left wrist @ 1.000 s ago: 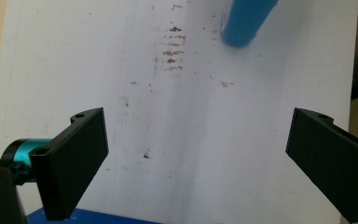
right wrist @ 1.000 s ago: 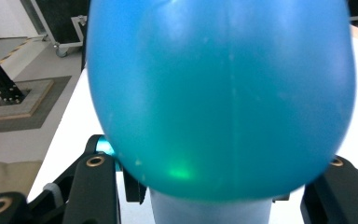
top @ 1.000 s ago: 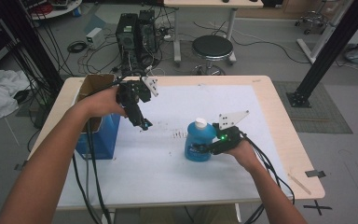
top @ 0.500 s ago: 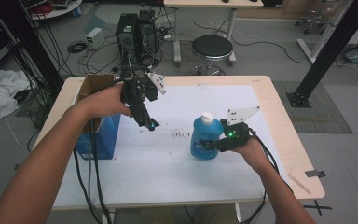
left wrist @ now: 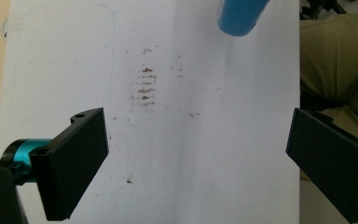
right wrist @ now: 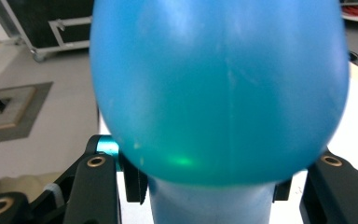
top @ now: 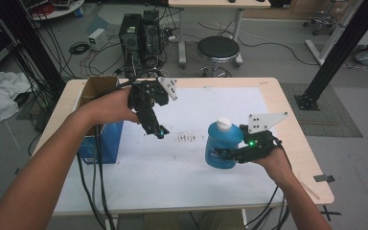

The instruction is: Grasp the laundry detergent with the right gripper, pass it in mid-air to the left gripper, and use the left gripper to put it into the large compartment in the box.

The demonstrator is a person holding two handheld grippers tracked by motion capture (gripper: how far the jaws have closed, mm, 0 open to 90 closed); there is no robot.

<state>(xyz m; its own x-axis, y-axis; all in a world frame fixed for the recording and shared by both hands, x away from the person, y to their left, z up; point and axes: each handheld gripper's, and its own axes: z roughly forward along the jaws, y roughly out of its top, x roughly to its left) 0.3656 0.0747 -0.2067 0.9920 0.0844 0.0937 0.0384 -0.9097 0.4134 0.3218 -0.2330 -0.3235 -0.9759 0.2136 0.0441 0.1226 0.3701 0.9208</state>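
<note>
Two claws | left (top: 159,130) angled down, apart | right (top: 225,154) level, clamped on bottle (top: 220,143)

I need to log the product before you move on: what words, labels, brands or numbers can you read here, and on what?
None can be read.
Blue bottle, held by the right gripper: label patch too blurred to read.
Blue box: no legible print.
White table sheet: brown smudges, no writing.

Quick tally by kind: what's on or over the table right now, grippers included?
Grippers: 2 (left gripper, jaws apart; right gripper, clamped on the bottle)
Blue bottle: 1
Cardboard box: 1
White sheet: 1
Total: 5
</note>
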